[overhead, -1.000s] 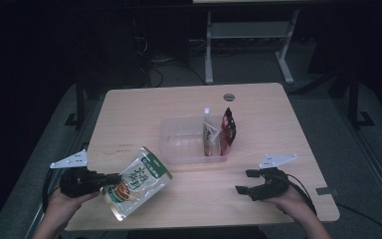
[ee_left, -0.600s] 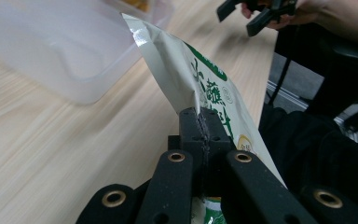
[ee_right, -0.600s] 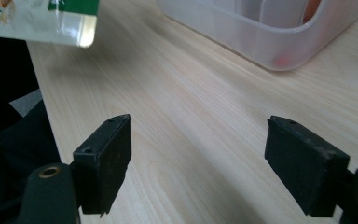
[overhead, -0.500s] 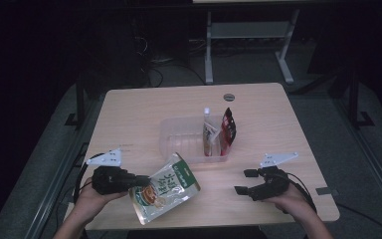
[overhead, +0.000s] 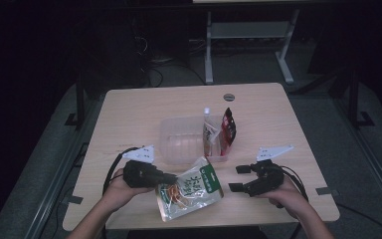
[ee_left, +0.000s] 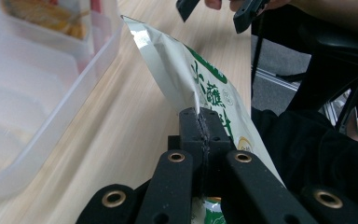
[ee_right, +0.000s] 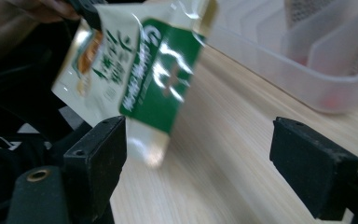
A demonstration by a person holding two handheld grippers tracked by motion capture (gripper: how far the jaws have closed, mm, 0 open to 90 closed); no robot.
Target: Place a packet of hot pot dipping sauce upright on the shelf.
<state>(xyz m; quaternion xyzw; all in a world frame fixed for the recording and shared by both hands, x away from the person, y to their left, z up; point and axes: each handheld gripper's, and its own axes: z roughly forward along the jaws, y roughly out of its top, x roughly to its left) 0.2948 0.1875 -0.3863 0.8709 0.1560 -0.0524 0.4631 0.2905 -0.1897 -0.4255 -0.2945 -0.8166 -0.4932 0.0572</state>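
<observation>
left gripper pinching snack pouch, green label

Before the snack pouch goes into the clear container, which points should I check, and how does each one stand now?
1. Left gripper clamped on the snack pouch edge: ok.
2. Right gripper open, holding nothing: ok.
3. Free compartment in the clear container: ok, left part empty.
4. Packets already inside stand at its right end: ok.
5. Pouch lifted clear of the table: cannot tell.
</observation>
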